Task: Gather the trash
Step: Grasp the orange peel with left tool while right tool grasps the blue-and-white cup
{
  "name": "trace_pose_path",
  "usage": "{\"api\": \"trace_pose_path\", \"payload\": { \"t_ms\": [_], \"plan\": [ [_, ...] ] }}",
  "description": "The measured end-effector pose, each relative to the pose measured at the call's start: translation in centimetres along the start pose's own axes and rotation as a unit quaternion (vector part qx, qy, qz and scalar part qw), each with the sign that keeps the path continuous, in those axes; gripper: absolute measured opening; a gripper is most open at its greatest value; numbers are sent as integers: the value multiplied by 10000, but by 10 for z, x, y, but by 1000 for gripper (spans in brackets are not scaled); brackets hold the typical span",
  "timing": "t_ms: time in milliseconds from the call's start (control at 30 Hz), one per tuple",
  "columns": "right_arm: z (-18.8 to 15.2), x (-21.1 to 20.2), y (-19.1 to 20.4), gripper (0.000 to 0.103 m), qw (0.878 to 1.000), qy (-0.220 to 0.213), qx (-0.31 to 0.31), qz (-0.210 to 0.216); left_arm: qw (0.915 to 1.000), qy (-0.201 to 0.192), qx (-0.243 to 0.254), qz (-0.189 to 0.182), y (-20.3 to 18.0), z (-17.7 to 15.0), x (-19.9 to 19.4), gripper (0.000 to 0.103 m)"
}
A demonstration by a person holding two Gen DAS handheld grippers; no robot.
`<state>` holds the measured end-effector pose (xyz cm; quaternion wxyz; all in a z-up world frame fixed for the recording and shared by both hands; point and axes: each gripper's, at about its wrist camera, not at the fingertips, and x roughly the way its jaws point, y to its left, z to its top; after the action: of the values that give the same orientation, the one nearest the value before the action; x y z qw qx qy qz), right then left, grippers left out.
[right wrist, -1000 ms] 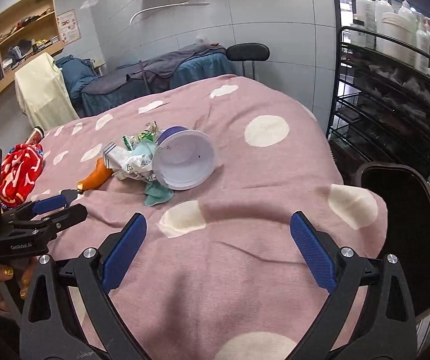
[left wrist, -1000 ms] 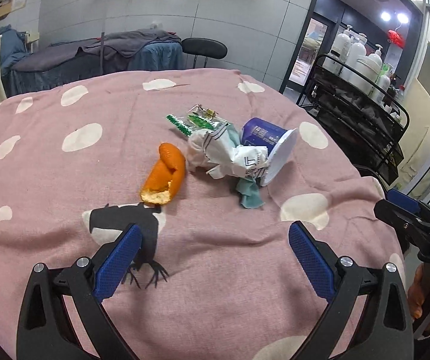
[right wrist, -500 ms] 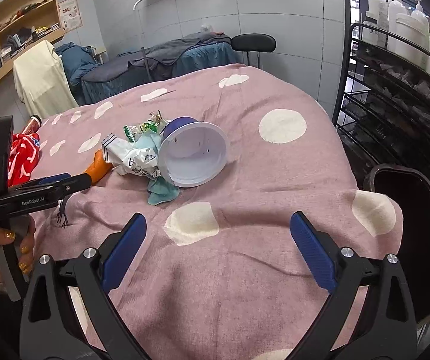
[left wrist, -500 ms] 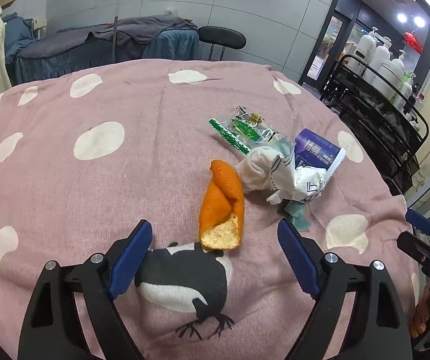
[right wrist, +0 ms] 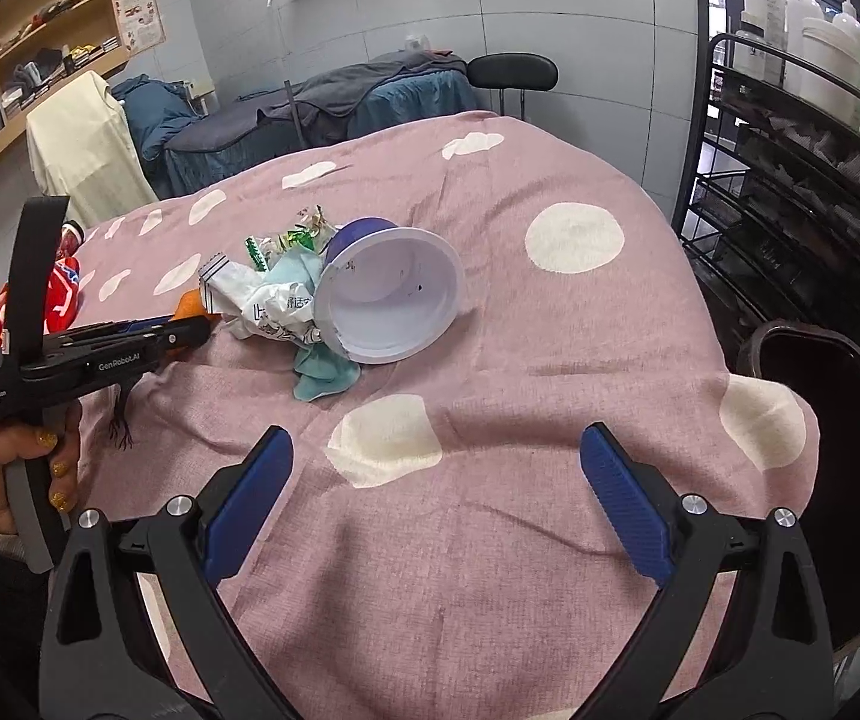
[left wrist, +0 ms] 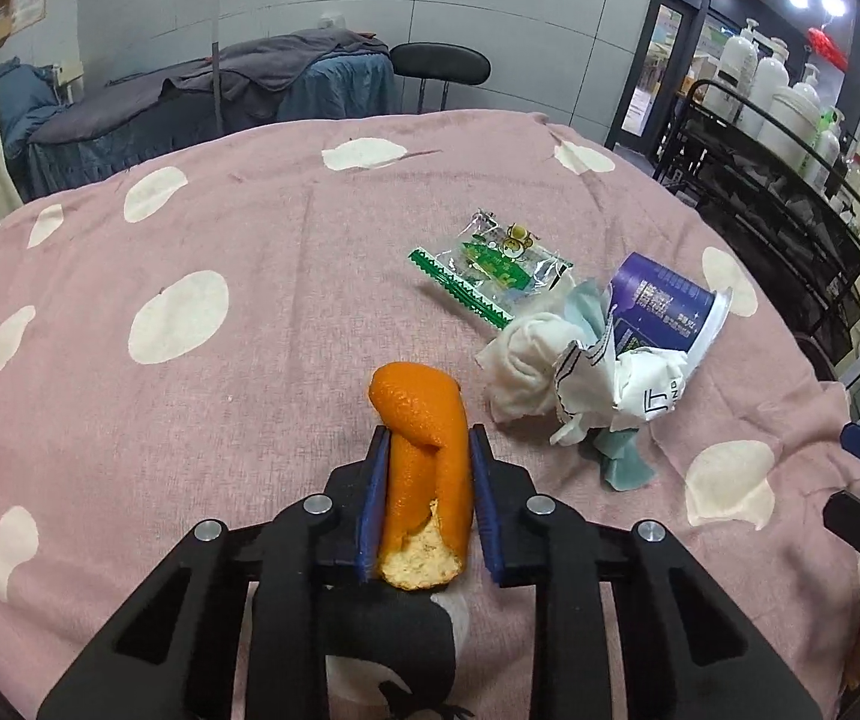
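The left gripper (left wrist: 423,480), its blue-padded jaws closing with both pads against the sides of a curled strip of orange peel (left wrist: 422,468), takes the first piece of trash from a pink blanket with white spots (left wrist: 237,420). The peel is thin and springy, so it may buckle or squirt out forward under a harder squeeze, and the pads sit low enough to pinch a fold of the blanket and drag it up on the lift. Just beside the peel to the right lies the remaining litter: a crumpled white paper wrapper (left wrist: 586,378), a scrap of pale teal cloth (left wrist: 622,462), a green and clear plastic snack packet (left wrist: 490,270) and a tipped purple and white plastic cup (right wrist: 390,294), all touching in one heap that a sideways swing could scatter. The right gripper (right wrist: 430,498) hangs over bare blanket with fingers wide apart and empty. A black bin (right wrist: 832,450) stands at the blanket's right edge, probably the drop point.
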<state>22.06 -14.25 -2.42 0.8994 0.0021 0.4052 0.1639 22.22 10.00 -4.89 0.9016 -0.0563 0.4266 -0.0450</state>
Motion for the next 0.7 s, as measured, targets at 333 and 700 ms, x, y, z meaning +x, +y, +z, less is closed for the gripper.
{"api": "trace_pose_path", "payload": {
  "t_ms": [333, 700],
  "plan": [
    [48, 45, 7, 95, 9943, 246, -961, -400, 9976, -418, -444, -339, 10, -20, -38, 22],
    [82, 108, 24, 81, 9728, 436, -2135, -783, 9958, -537, -620, -403, 7, -42, -56, 22]
  ]
}}
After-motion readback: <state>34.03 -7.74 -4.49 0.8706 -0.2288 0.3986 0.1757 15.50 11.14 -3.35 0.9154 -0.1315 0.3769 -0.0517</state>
